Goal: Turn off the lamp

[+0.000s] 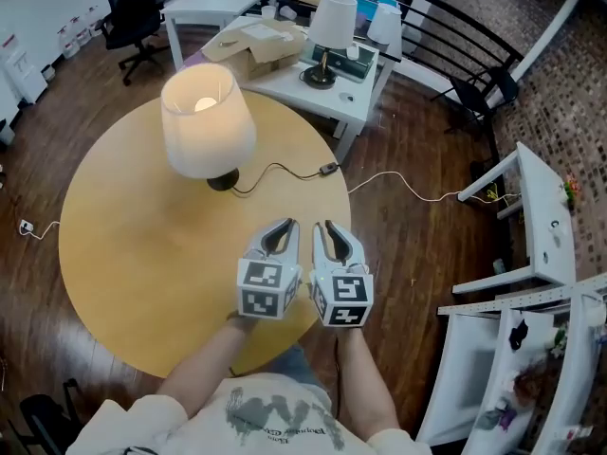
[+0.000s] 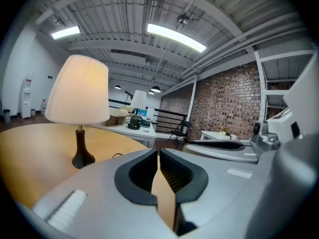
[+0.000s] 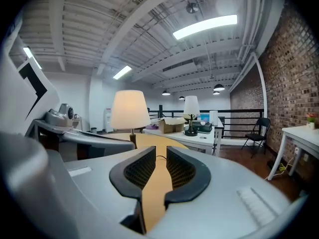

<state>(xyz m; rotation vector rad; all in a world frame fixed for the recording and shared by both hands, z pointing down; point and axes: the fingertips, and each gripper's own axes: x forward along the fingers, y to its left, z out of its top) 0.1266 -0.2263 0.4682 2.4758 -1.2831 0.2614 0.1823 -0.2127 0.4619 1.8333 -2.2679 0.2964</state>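
Observation:
The lamp (image 1: 207,121) stands lit on the round wooden table (image 1: 123,254), its cream shade glowing over a dark base (image 1: 224,180). Its black cord (image 1: 285,171) runs right to a small inline switch (image 1: 328,169) at the table's edge. My two grippers hover side by side over the near part of the table, pointing toward the lamp. The left gripper (image 1: 283,226) has its tips together with nothing held (image 2: 157,151). On the right gripper (image 1: 325,226) a narrow gap with nothing in it shows between the jaws (image 3: 160,151). The lamp (image 2: 79,91) shows ahead-left in the left gripper view and ahead (image 3: 130,109) in the right gripper view.
Behind the round table a white table (image 1: 351,93) carries a second, unlit lamp (image 1: 332,22) and a cardboard box (image 1: 251,44). A white cable (image 1: 408,186) trails over the wooden floor to the right. White shelving (image 1: 531,235) stands at right, an office chair (image 1: 128,17) at back left.

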